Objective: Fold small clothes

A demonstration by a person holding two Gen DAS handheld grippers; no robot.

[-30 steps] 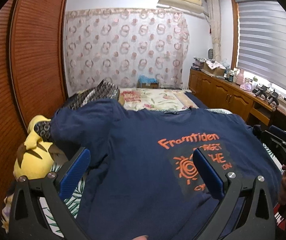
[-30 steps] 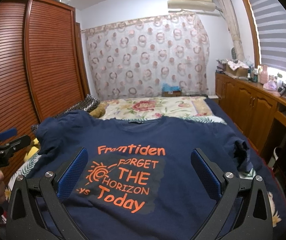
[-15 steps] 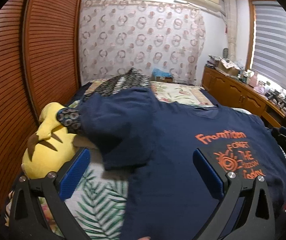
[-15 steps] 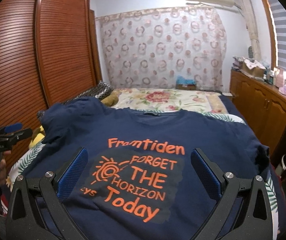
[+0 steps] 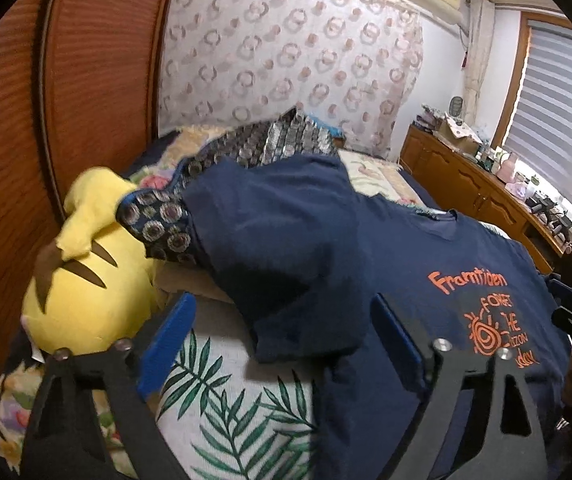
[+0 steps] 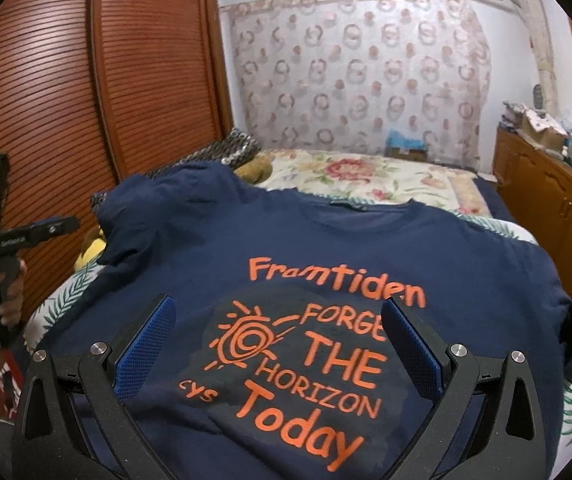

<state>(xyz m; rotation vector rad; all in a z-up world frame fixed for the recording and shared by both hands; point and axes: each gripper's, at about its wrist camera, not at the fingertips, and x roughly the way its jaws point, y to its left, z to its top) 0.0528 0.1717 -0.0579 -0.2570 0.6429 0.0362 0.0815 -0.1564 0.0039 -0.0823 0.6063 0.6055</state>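
A navy T-shirt (image 6: pixel 365 248) reading "Framtiden FORGET THE HORIZON Today" is lying on a leaf-print bedsheet (image 5: pixel 230 412) beside a wooden wardrobe (image 6: pixel 66 92). Both the left gripper (image 5: pixel 282 332) and right gripper (image 6: pixel 278 336) are gaping wide, holding nothing.

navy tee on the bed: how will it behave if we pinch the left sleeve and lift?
Likely floppy: the tee drapes over the bed's bumps and its left sleeve lies rumpled over a patterned cloth. Probably light, so one pinch should lift it, the rest trailing. It may drag on the bedsheet rather than slide cleanly.
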